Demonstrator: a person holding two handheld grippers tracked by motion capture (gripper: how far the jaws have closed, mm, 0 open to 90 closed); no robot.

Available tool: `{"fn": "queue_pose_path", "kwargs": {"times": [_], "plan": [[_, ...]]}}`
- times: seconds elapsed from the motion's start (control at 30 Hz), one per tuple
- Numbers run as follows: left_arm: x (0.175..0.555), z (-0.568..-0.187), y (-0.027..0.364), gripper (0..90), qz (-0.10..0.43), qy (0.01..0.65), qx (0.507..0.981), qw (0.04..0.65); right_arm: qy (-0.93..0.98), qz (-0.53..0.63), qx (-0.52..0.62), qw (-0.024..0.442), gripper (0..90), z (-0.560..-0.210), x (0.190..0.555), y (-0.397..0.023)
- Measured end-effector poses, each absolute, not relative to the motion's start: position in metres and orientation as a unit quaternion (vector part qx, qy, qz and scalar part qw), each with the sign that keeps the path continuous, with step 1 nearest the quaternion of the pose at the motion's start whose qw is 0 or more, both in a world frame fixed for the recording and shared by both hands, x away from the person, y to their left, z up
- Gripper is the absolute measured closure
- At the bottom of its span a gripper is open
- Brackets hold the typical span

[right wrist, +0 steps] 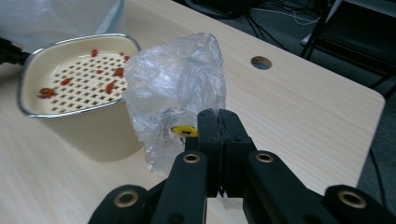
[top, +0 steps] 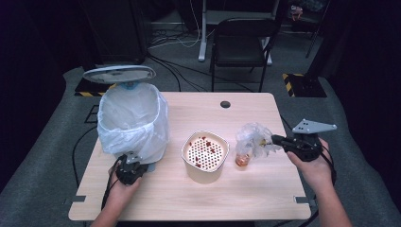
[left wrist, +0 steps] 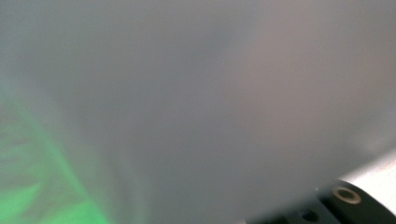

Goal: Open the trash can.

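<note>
Right gripper (right wrist: 217, 122) pinches plastic bag (right wrist: 175, 88) beside strainer bowl (top: 205, 156), left gripper (top: 131, 166) clamps bin liner (top: 133, 120); next, carry bag to bin.

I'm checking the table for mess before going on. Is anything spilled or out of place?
Nothing is spilled on the table. Red bits lie on the bowl's perforated insert. The right tongs hold a crumpled clear bag beside it. The bin's lid stands open.

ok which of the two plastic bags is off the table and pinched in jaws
The small crumpled clear bag, pinched shut in the right gripper beside the cream strainer bowl. The big white bag just lines the bin at the left, draped over its rim.
</note>
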State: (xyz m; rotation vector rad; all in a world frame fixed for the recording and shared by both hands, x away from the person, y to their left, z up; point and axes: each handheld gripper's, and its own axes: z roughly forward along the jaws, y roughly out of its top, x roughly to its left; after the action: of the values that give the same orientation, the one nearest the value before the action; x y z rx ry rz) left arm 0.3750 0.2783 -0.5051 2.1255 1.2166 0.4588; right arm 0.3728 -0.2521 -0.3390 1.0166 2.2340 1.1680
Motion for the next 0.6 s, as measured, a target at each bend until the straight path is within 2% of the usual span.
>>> {"fn": "queue_pose_path", "kwargs": {"times": [0.27, 0.6], "plan": [[0.375, -0.505, 0.278, 90.0, 0.175, 0.463, 0.808, 0.319, 0.818, 0.420, 0.348, 0.181, 89.0, -0.359, 0.348, -0.241], [0.375, -0.505, 0.278, 90.0, 0.175, 0.463, 0.808, 0.319, 0.829, 0.417, 0.345, 0.138, 89.0, -0.395, 0.340, -0.229]]}}
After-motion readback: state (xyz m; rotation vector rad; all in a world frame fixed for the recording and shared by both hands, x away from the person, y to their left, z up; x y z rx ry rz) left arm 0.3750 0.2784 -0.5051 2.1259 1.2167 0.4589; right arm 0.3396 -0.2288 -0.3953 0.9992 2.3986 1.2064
